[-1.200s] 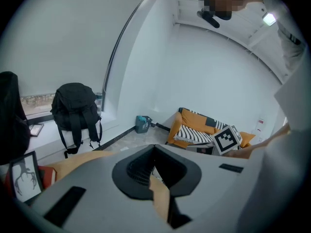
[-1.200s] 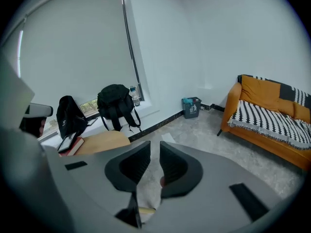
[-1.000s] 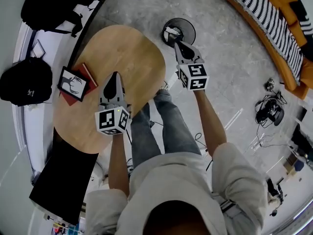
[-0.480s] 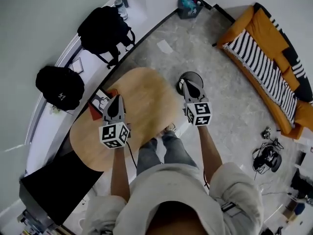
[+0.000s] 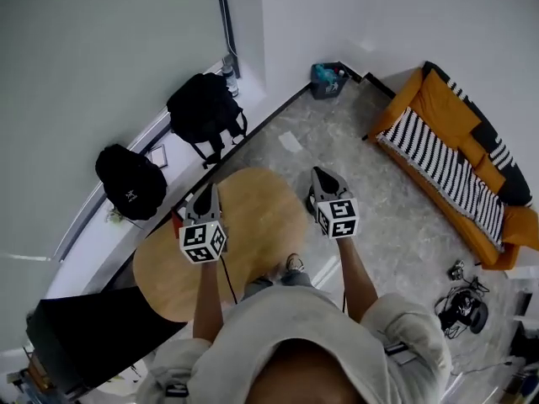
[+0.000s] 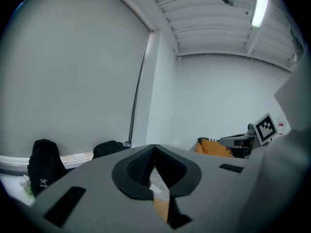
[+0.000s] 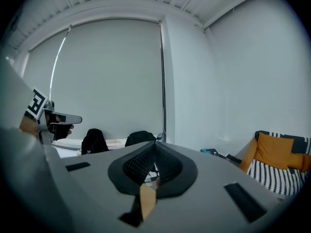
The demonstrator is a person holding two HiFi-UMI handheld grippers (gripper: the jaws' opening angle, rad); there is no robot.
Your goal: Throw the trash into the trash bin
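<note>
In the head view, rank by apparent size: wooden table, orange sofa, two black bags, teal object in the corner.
1. Wooden table and orange sofa: too alike to rank; table partly hidden.
2. Left black bag and right black bag, about equal.
3. Teal object, smallest.

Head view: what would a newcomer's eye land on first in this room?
The left gripper and right gripper, each with a black-and-white marker cube, are held out mid-picture, both shut and empty, by a round wooden table. An orange sofa with a striped blanket stands at the right, and two black backpacks sit by the wall at upper left.
</note>
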